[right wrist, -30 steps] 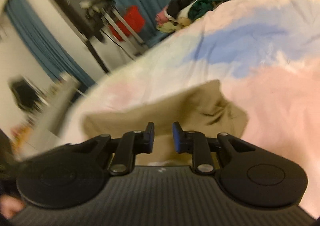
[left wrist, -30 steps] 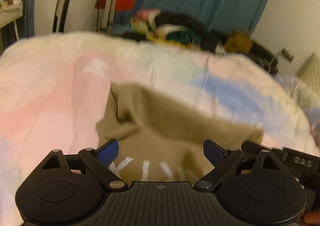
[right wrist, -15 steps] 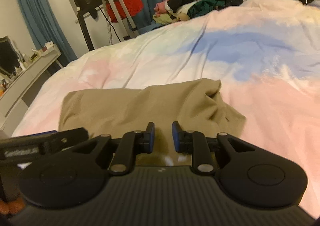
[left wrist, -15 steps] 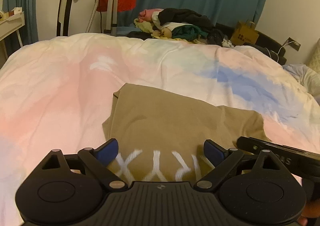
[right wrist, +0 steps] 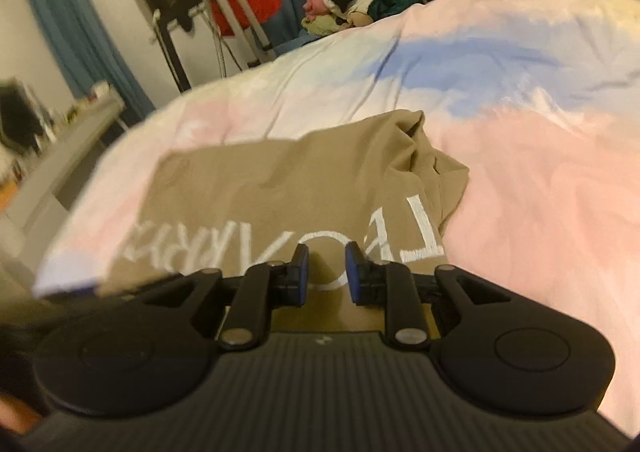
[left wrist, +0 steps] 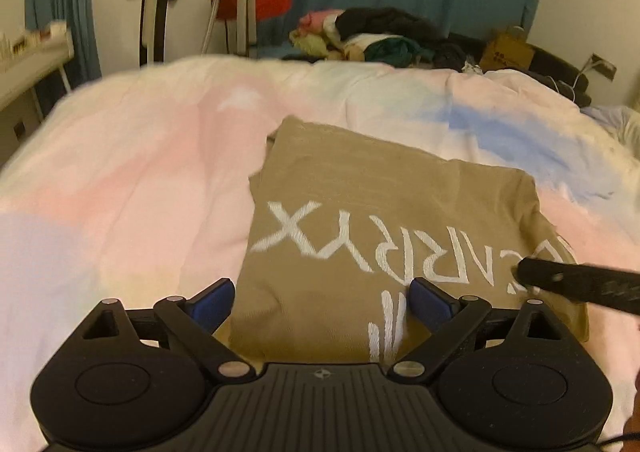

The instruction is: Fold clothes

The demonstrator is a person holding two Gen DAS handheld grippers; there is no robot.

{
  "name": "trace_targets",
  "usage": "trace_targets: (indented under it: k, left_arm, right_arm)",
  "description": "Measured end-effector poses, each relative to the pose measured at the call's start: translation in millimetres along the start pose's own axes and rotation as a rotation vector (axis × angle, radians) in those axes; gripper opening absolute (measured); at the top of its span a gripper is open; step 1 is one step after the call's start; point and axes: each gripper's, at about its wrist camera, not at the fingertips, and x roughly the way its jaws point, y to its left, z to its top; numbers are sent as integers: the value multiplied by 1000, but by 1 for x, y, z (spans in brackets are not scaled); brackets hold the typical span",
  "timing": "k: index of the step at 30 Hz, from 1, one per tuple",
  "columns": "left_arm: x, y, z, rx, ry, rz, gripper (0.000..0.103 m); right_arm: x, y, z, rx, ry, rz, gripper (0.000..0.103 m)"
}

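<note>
Tan shirt (left wrist: 360, 220) flat on pastel duvet (left wrist: 132, 188)

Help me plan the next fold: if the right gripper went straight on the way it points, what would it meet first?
Most likely the tan shirt lying on the duvet; the right gripper points down at its white lettering, depth unclear.

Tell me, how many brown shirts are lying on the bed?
1. The brown shirt with white letters lies flat on the pastel bedcover, just ahead of both grippers. The clothes pile at the far edge could hide more.
</note>
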Motion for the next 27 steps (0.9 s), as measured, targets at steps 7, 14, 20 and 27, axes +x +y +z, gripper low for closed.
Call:
trace_targets:
  k: [7, 14, 20, 27]
  left_arm:
    - [-34, 4, 7, -57, -67, -66, 95]
    - [-60, 19, 8, -204, -97, -170, 96]
    - [-48, 32, 2, -377, -10, -392, 96]
    - [2, 27, -18, -542, 224, -664, 97]
  right_arm:
    - [-28, -31, -18, 355, 61, 230, 72]
    - [7, -67, -53, 786, 213, 406, 83]
    - [30, -82, -63, 953, 159, 394, 75]
    - [33, -80, -56, 933, 114, 347, 29]
